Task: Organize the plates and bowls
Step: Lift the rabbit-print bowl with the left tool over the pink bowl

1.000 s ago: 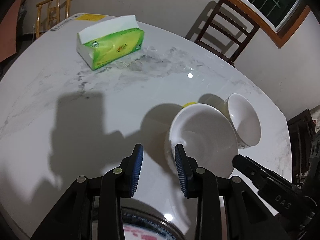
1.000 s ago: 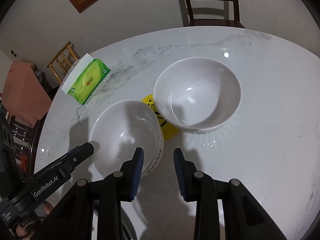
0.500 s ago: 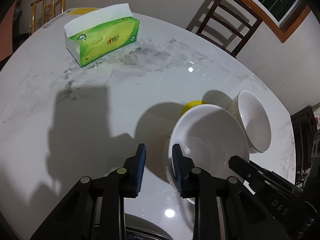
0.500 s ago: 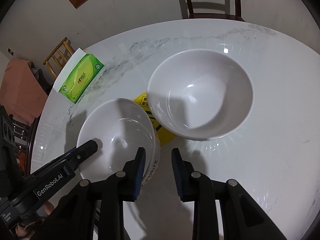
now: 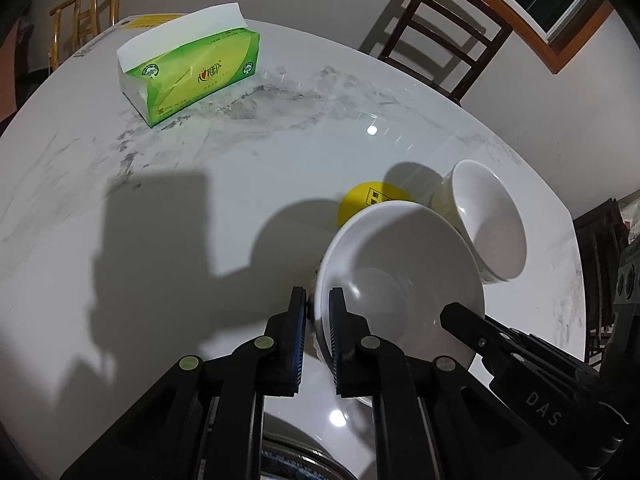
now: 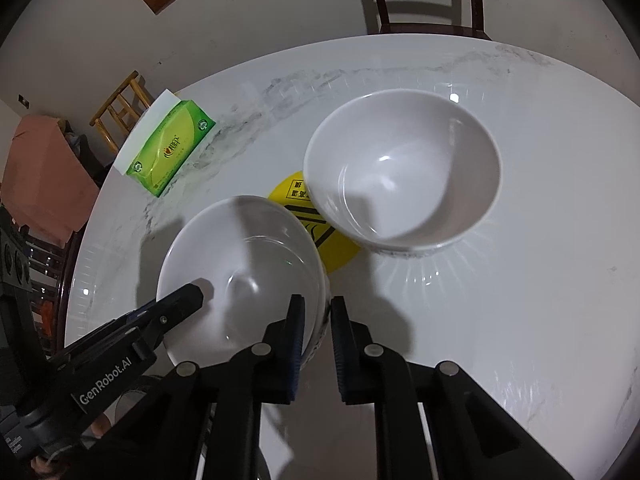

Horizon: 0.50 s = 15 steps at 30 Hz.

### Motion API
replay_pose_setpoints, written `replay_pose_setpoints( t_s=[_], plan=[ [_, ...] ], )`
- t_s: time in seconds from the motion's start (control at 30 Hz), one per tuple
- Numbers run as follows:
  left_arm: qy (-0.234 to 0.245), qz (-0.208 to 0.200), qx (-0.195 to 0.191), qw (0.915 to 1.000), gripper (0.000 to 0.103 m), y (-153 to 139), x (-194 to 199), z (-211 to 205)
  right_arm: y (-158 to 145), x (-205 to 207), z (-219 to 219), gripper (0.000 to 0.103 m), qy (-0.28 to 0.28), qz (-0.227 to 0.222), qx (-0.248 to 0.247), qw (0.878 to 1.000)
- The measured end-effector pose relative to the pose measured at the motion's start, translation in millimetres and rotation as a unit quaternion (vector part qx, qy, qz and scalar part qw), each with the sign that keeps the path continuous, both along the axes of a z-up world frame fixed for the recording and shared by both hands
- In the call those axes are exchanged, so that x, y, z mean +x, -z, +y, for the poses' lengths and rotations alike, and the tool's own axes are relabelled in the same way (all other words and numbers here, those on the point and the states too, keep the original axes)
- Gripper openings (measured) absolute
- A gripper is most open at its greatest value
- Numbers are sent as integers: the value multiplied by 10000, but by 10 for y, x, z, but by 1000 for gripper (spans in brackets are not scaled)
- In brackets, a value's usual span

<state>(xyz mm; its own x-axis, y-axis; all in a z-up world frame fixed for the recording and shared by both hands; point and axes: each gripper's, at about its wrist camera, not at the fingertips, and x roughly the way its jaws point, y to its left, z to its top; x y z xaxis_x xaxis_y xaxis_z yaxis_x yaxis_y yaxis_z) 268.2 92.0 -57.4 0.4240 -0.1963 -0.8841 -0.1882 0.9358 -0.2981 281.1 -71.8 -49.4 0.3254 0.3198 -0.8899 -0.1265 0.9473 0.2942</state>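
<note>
Two white bowls stand on a round marble table (image 5: 160, 208). My left gripper (image 5: 318, 304) is shut on the near left rim of the near bowl (image 5: 400, 280). My right gripper (image 6: 318, 312) is shut on the right rim of the same bowl (image 6: 240, 264), one finger inside and one outside. The second white bowl (image 6: 404, 168) stands beyond it, to the right, and also shows in the left wrist view (image 5: 488, 220). The two bowls sit close together.
A round yellow sticker (image 6: 312, 228) lies on the table between the bowls. A green tissue pack (image 5: 192, 72) lies at the far left. Dark wooden chairs (image 5: 440, 32) stand behind the table. A patterned plate rim (image 5: 296, 460) shows under the left gripper.
Both grippers have moved in onto the near bowl and narrowed from open until their fingers clamp its rim on opposite sides. The far bowl has stayed in place.
</note>
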Motion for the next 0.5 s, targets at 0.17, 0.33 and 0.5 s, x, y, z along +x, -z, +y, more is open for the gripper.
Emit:
replay_pose_setpoints(
  t_s=[0.17,0.33,0.5],
  plan=[
    [14,-71,24,10000,8,-120,-94,-42,-172,-99,-39,14,9,-147,31,9999],
    [54,-163,42,9998,9,-278,-220,-124,-365,-255,-141,14,41,-282,86,9996],
    [152,-304,62,9994,9,-481,-387,-258,-573,-475,-292,14,113,-480,137,9987]
  ],
)
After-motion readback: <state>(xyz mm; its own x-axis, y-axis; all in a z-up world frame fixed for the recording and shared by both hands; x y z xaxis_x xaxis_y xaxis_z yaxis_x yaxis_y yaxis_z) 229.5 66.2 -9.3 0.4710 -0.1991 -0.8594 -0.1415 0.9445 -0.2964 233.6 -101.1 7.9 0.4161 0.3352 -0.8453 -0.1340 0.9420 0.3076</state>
